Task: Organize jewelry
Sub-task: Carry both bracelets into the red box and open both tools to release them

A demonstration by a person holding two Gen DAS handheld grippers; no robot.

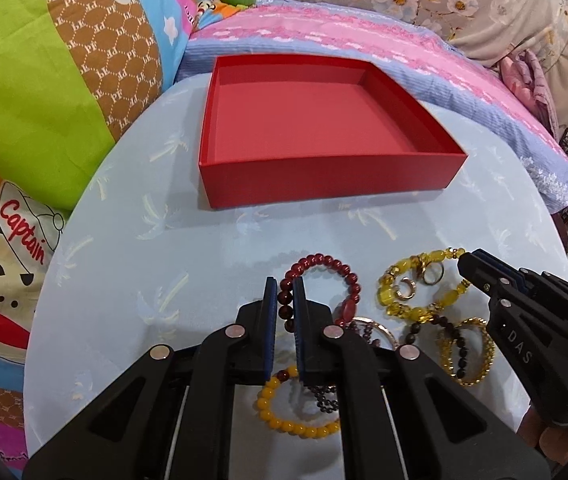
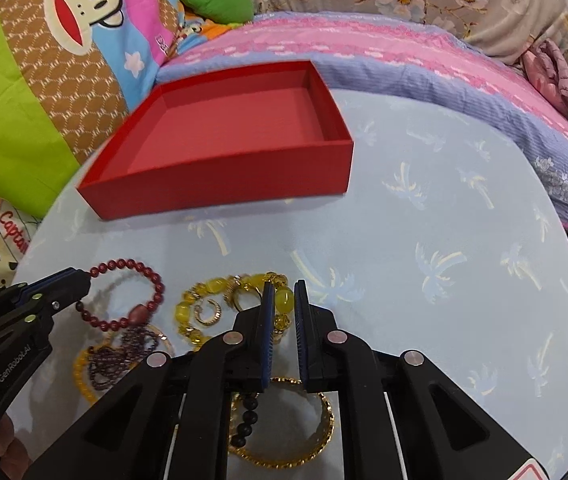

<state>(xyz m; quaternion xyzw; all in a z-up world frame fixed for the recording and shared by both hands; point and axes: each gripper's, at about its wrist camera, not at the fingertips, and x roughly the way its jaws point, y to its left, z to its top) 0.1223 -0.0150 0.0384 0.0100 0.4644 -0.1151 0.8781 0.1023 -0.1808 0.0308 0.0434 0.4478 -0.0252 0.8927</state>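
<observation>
An empty red box (image 1: 316, 120) (image 2: 223, 128) stands at the far side of a round table. Jewelry lies in a pile near me. My left gripper (image 1: 286, 286) (image 2: 79, 280) is shut on the dark red bead bracelet (image 1: 348, 276) (image 2: 139, 280), gripping its left side. My right gripper (image 2: 282, 290) (image 1: 464, 258) is shut on the yellow bead bracelet (image 2: 191, 308) (image 1: 400, 268), with a large yellow bead between its fingers. Gold rings (image 1: 432, 274) (image 2: 207, 312) lie inside the yellow bracelet's loop.
The table has a light blue palm-print cloth (image 1: 131, 264) (image 2: 444, 240). A gold bangle (image 2: 316, 440) (image 1: 480, 356), an orange bead bracelet (image 1: 284, 420) and dark bead strands (image 2: 123, 356) lie under the grippers. Bright bedding and cushions (image 1: 43, 100) surround the table.
</observation>
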